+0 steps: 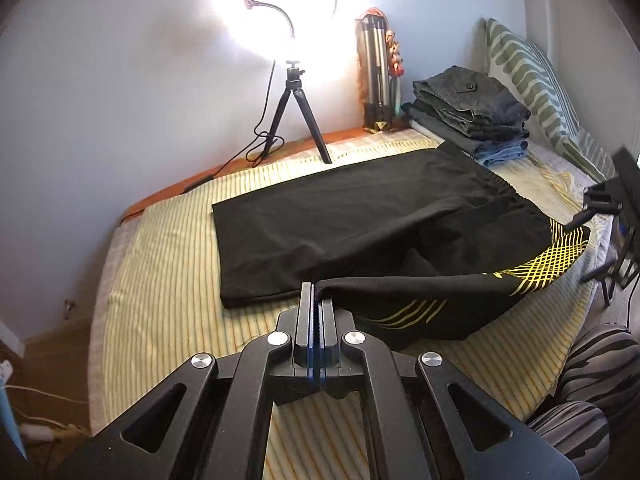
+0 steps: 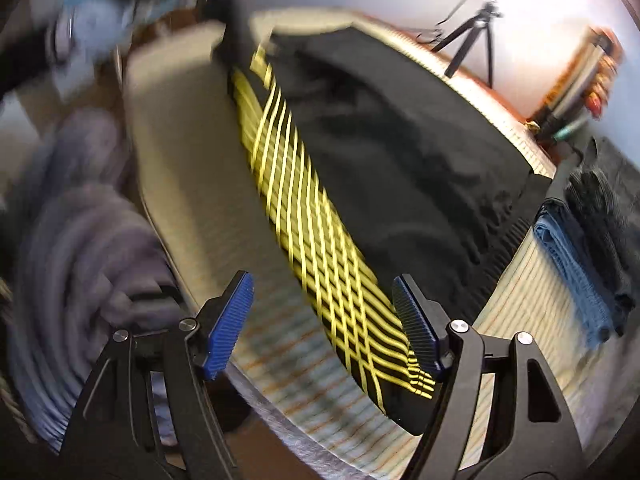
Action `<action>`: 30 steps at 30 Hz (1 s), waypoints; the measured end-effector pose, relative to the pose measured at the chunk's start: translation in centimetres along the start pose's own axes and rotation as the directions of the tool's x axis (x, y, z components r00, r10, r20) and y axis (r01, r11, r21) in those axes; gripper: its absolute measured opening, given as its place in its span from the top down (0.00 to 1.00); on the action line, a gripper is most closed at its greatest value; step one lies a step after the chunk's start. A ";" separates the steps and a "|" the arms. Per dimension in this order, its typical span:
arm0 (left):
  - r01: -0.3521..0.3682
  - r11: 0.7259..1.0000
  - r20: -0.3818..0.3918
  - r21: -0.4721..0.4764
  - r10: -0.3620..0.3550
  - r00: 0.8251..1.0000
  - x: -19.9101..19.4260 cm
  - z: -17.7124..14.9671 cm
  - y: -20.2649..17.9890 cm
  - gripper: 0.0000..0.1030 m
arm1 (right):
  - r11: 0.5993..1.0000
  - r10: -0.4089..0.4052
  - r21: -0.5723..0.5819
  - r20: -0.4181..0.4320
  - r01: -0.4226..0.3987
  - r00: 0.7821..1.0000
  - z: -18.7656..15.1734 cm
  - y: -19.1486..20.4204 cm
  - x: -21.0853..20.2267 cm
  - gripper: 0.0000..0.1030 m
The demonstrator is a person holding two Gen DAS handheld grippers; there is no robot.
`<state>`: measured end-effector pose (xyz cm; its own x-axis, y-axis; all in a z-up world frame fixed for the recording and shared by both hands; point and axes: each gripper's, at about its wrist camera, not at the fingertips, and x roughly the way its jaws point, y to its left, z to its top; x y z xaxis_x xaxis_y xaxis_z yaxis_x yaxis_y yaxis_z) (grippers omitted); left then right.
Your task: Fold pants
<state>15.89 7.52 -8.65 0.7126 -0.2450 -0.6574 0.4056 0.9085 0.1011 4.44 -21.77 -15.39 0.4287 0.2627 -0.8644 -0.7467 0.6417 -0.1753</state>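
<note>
The black fabric pants with yellow line pattern (image 1: pixel 360 216) lie spread across the yellow striped bedspread (image 1: pixel 160 300), filling the centre of the left wrist frame. The left gripper (image 1: pixel 317 292), at lower centre of that frame, has its fingers pressed together on a lifted hem edge of the pants; the fabric runs taut from the fingers toward the right of the frame, raised off the bedspread.

In the right wrist view, heavily motion-blurred, the right gripper (image 2: pixel 324 304) sits at the lower centre with its blue ribbed pads (image 2: pixel 228 328) spread wide apart, holding nothing. The yellow-patterned side of the pants (image 2: pixel 320 216) lies between and beyond the pads; whether the right pad touches the cloth cannot be told.

At the upper right of the left wrist frame, a stack of folded grey and blue garments (image 1: pixel 472 116) rests on the bedspread just beside the pants. A glowing ring light on a black tripod (image 1: pixel 296 92) stands at upper centre.
</note>
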 end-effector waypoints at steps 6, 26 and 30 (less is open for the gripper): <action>0.006 1.000 0.010 -0.015 -0.006 1.000 -0.4 -0.1 0.1 1.00 | 0.984 -0.170 -0.068 -0.078 0.165 0.982 -0.6 0.2 2.4 0.93; -0.044 0.999 0.107 0.010 0.043 0.993 1.3 9.1 3.8 1.00 | 0.917 -0.390 0.166 0.165 0.364 0.906 10.2 -12.4 -2.9 0.97; -0.045 0.999 0.041 0.020 0.044 0.998 6.3 10.4 4.9 1.00 | 0.917 -0.361 0.217 0.095 0.335 0.928 11.5 -16.5 1.5 0.97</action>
<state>28.31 6.89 -4.49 0.7525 -0.2185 -0.6213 0.3849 0.9114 0.1457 23.20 -23.68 -8.36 0.7156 0.0806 -0.6939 -0.4312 0.8325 -0.3479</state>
